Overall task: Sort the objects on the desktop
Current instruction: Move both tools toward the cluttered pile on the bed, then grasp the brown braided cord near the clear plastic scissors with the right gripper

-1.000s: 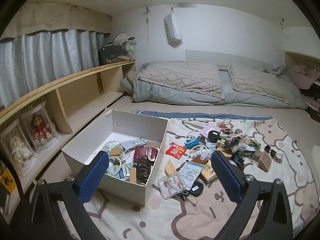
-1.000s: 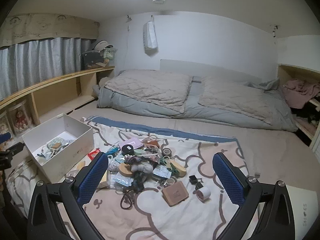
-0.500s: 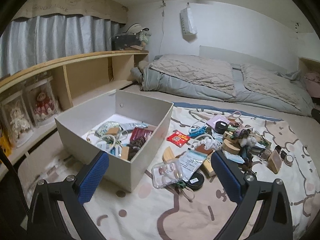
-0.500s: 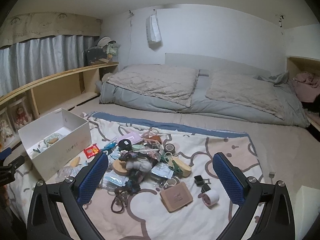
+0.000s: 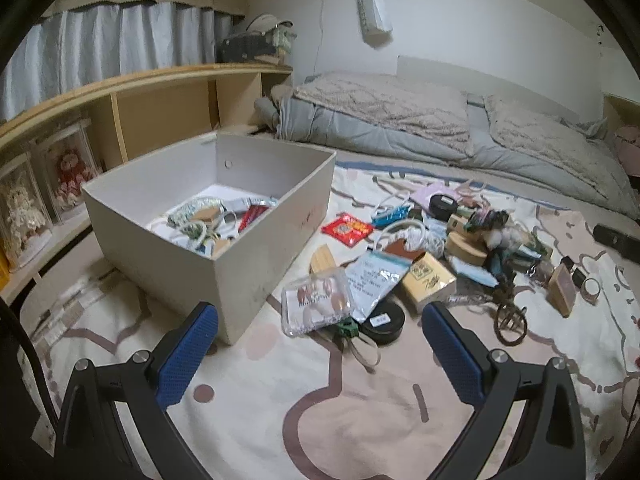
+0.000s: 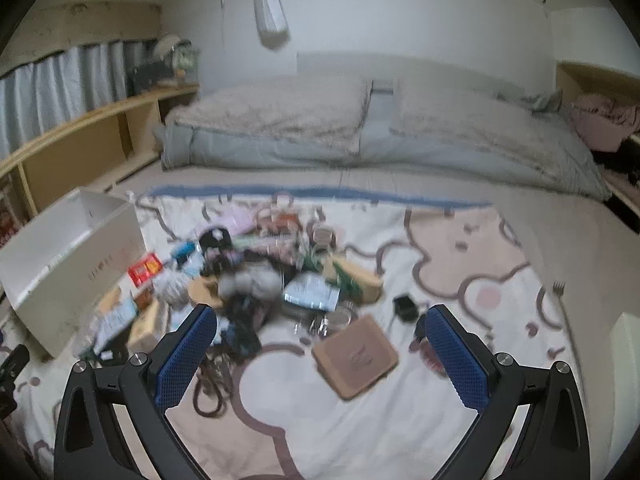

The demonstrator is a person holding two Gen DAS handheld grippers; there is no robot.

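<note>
Left gripper (image 5: 320, 354) hovers with jaws spread wide, holding nothing, above a patterned blanket (image 5: 320, 420). At its 11 o'clock stands a white box (image 5: 256, 252) part-filled with small items; a clutter pile (image 5: 452, 236) lies at 1 o'clock. Right gripper (image 6: 322, 354) — also wide and empty — faces the blurred pile (image 6: 256, 280), with a brown square case (image 6: 354, 356) just ahead.

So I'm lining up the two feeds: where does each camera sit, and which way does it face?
Left wrist: on the left gripper, low over the patterned blanket, facing the white box and clutter; its blue pads show.
Right wrist: on the right gripper, facing the blurred clutter, tan square case nearest; its own pads show.
Shared: box, red packet, folded bedding.
</note>
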